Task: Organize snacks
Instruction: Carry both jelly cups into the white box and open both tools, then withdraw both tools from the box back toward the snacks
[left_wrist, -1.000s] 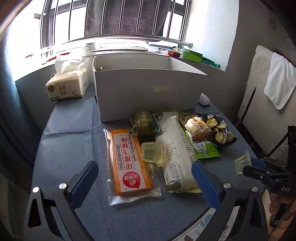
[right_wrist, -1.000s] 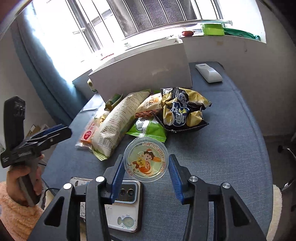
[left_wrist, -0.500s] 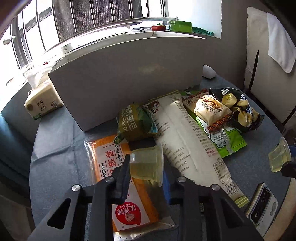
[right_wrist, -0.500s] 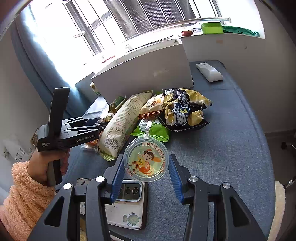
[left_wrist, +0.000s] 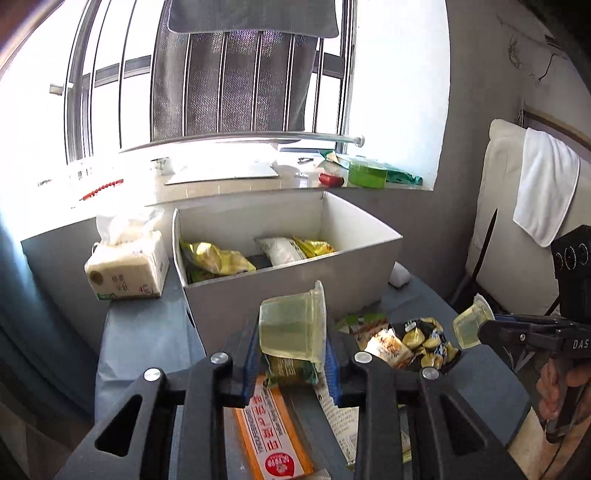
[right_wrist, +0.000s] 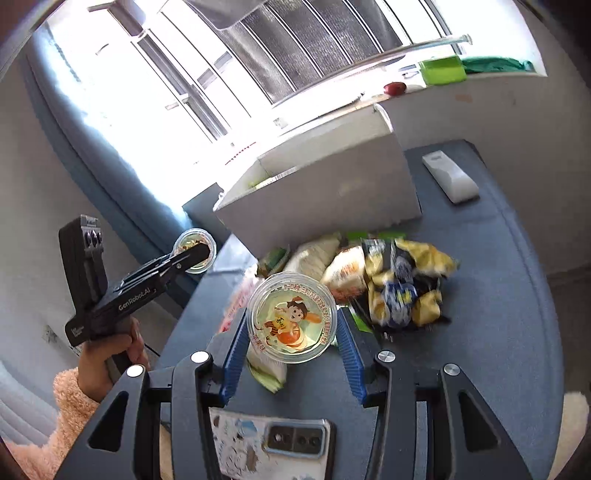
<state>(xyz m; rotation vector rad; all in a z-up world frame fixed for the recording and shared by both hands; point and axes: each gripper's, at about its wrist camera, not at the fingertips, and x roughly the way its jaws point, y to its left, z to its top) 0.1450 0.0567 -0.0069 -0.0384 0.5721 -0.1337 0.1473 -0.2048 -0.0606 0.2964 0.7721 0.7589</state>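
My left gripper (left_wrist: 291, 360) is shut on a clear jelly cup (left_wrist: 292, 326) and holds it raised in front of the white box (left_wrist: 295, 280). It shows from the side in the right wrist view (right_wrist: 194, 254). My right gripper (right_wrist: 291, 352) is shut on a second jelly cup (right_wrist: 291, 319) with a cartoon lid, above the table; that cup also shows in the left wrist view (left_wrist: 471, 323). The box holds several snack packets (left_wrist: 218, 258). More snacks lie on the blue table: an orange packet (left_wrist: 273, 435), a black-and-yellow bag (right_wrist: 406, 288), and a long white packet (right_wrist: 314, 254).
A tissue pack (left_wrist: 127, 267) stands left of the box. A white remote (right_wrist: 448, 177) lies right of the box. A phone (right_wrist: 273, 446) lies near the table's front edge under my right gripper. A chair with a white towel (left_wrist: 543, 184) stands at the right.
My left gripper has lifted its jelly cup off the snack pile and risen towards the box, whose inside now shows. My right gripper, still holding its cup, has also risen.
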